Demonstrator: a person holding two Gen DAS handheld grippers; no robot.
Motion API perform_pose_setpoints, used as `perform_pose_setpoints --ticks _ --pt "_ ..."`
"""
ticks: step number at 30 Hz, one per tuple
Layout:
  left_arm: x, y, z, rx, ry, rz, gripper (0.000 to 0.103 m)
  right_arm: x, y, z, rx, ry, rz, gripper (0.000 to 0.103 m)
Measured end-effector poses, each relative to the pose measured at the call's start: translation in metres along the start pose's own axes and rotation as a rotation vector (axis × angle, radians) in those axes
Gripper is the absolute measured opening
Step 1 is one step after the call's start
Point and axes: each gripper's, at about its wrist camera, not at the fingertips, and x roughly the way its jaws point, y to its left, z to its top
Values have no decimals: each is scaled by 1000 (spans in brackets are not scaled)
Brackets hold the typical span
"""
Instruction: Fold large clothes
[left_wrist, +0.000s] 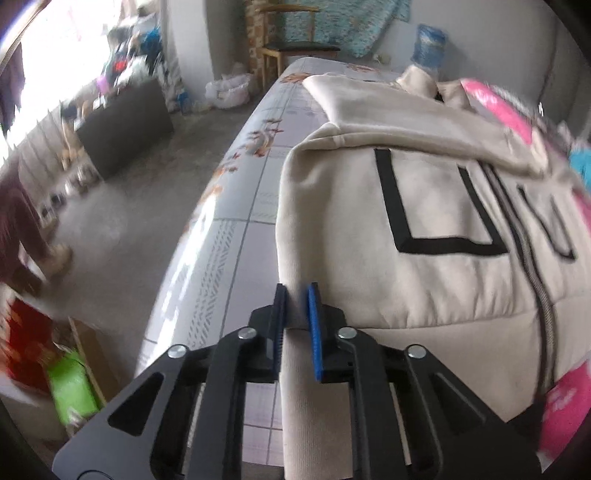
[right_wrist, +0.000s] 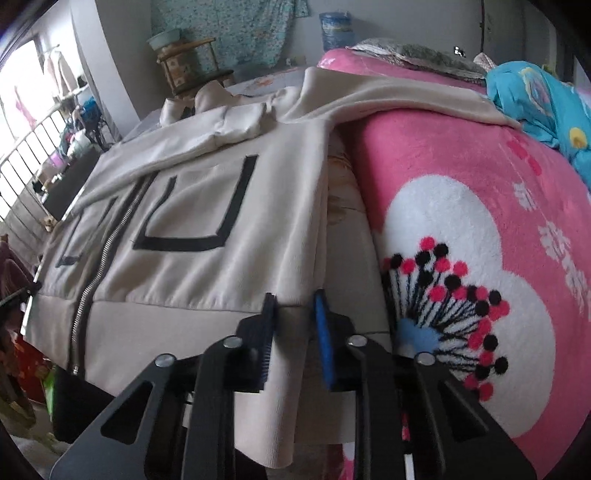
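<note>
Both clamped on beige jacket (left_wrist: 424, 206) hem at near edge of bed (left_wrist: 229, 236): left gripper (left_wrist: 295, 295) on one bottom corner, right gripper (right_wrist: 295, 301) on other, beside pink blanket (right_wrist: 461, 177).

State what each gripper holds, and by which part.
Both grip the beige zip-up fleece jacket at its bottom hem: left gripper at one corner, right gripper at the other.

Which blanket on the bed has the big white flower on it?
The pink fleece blanket beside the beige zip jacket. The bright blue blanket behind it has none.
</note>
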Motion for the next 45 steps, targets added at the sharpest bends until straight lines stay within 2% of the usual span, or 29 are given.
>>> perform_pose_setpoints --ticks 3,8,13,16,18,19,21,22,24,25,26,27,28,31,36,40,45 --pt "-12 -2 3 51 -8 18 8 -14 2 3 -6 -27 20 14" --pt "-33 3 6 54 -5 -15 8 -27 4 1 -15 -37 32 14" --pt "-40 3 -7 58 33 -14 8 -27 -6 -6 -5 -21 41 14" --pt "-33 3 -12 63 53 -25 10 -19 -13 -6 -21 16 39 19" --pt "-34 6 -9 61 64 -24 15 -22 -14 -2 -38 46 30 26" --pt "-38 7 -5 60 66 -21 19 -28 -14 1 -48 45 40 30" --pt "-55 6 6 69 28 -11 44 -48 -13 10 -62 -7 63 67" --pt "-63 4 13 74 2 -16 50 -56 -12 16 -70 -36 79 71" --pt "-78 -5 33 90 -52 -47 65 -61 -6 30 -81 -52 106 73" --pt "-80 -11 44 102 -69 -68 70 -60 -2 39 -87 -57 121 74" --pt "-81 -18 54 114 -82 -85 79 -56 2 48 -94 -63 141 76" --pt "-78 -30 70 132 -95 -98 83 -51 8 58 -104 -66 157 80" --pt "-74 -41 83 150 -104 -107 84 -43 16 69 -121 -62 155 81" --pt "-51 -82 122 228 -125 -142 90 -14 42 101 -207 -51 113 84" --pt "20 -152 172 347 -117 -71 90 52 71 142 -279 12 80 84" --pt "75 -193 186 376 -78 -71 90 100 76 150 -294 87 42 84" --pt "113 -210 180 384 -51 -61 90 136 73 142 -308 141 1 84"
